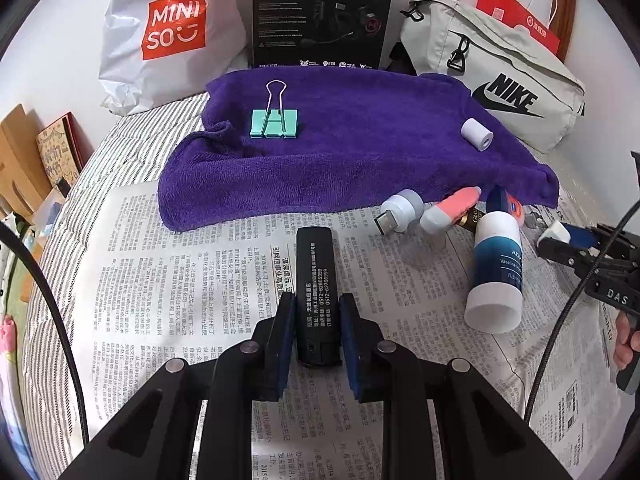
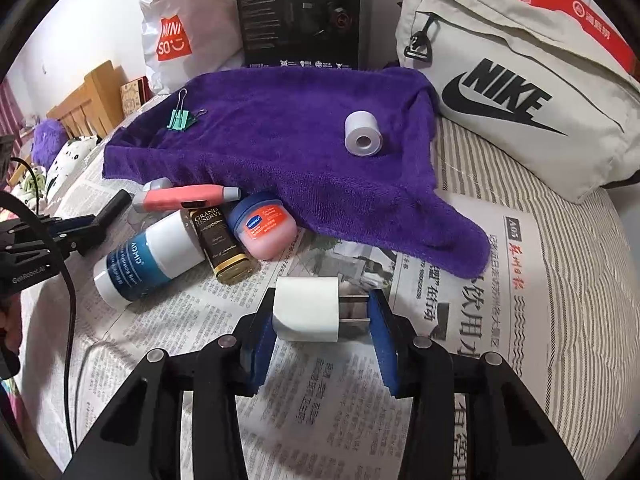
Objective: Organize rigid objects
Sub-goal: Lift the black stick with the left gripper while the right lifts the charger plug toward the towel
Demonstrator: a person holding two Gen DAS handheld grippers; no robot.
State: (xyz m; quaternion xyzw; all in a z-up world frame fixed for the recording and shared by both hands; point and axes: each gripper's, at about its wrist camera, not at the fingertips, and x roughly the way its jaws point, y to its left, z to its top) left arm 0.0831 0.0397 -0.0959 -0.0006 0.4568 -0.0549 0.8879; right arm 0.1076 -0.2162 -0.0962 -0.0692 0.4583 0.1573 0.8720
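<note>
My left gripper [image 1: 316, 312] is shut on a black stick-shaped device [image 1: 316, 276] with white print, over the newspaper [image 1: 180, 280]. My right gripper [image 2: 322, 312] is shut on a white plug adapter [image 2: 306, 308], its metal prongs against the right pad. A purple towel [image 1: 340, 140] carries a teal binder clip [image 1: 274, 122] and a white tape roll [image 1: 476, 134]. By the towel's front edge lie a blue-white bottle [image 2: 148, 256], a Vaseline jar [image 2: 264, 226], a brown-gold tube [image 2: 220, 246], a pink-grey tool [image 2: 184, 198] and a small USB plug [image 1: 398, 210].
A Nike bag [image 2: 520, 92], a black product box [image 1: 324, 12], a Miniso bag [image 1: 168, 32] and a red bag [image 1: 516, 16] stand behind the towel. Wooden furniture [image 2: 84, 104] is at the far left. The bed has a striped sheet [image 2: 580, 280].
</note>
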